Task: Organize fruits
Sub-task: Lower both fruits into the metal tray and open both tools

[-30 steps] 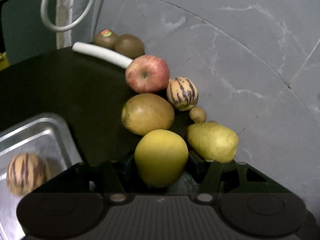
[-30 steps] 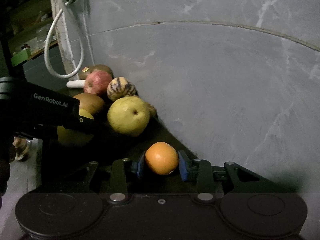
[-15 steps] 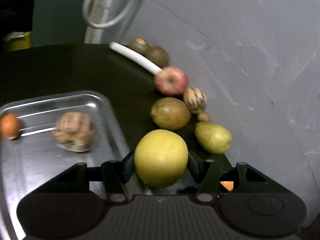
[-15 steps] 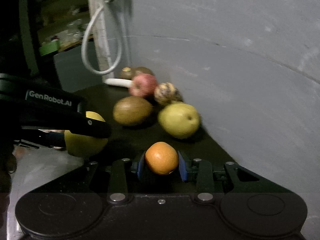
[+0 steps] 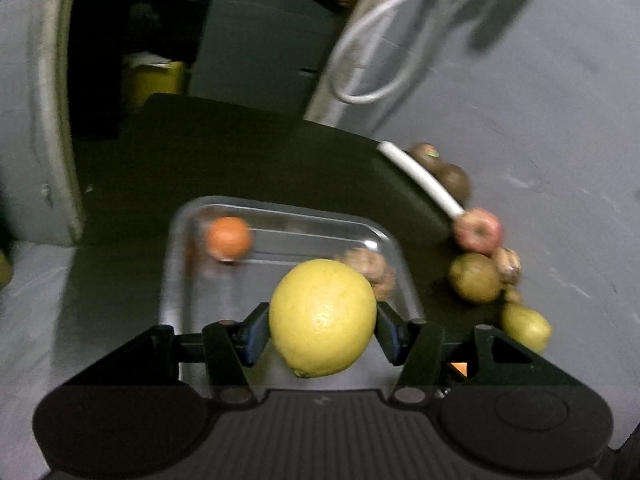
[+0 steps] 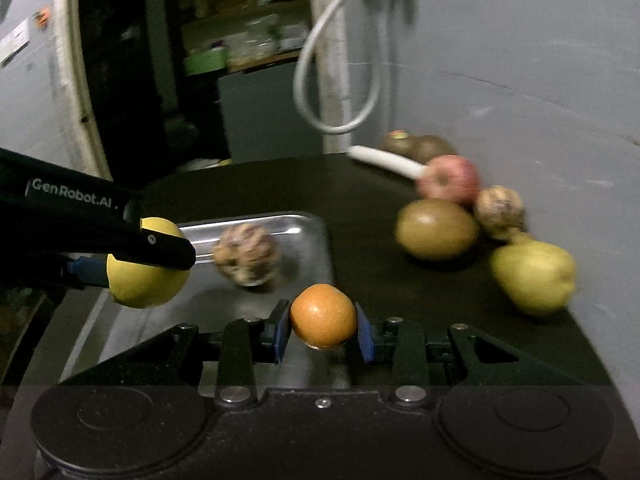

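Observation:
My left gripper [image 5: 322,330] is shut on a yellow lemon [image 5: 322,316] and holds it above the near end of a metal tray [image 5: 182,264]. The tray holds an orange [image 5: 229,238] and a striped melon [image 5: 372,270]. My right gripper [image 6: 323,330] is shut on a small orange [image 6: 323,315], just past the tray's right corner [image 6: 316,228]. The left gripper with the lemon [image 6: 146,268] shows at the left of the right wrist view. A red apple [image 6: 450,178], a brown-green fruit [image 6: 436,234], a striped melon [image 6: 500,206] and a pear [image 6: 534,278] lie by the wall.
The fruits and tray lie on a dark mat [image 6: 380,280] against a grey wall [image 6: 520,80]. A white tube [image 6: 384,158] and two kiwis [image 6: 424,146] lie at the mat's far end. A looped white cable [image 6: 336,80] hangs behind.
Both grippers have swung left from the fruit pile toward the tray, each carrying its fruit. The tray now lies in front of both grippers.

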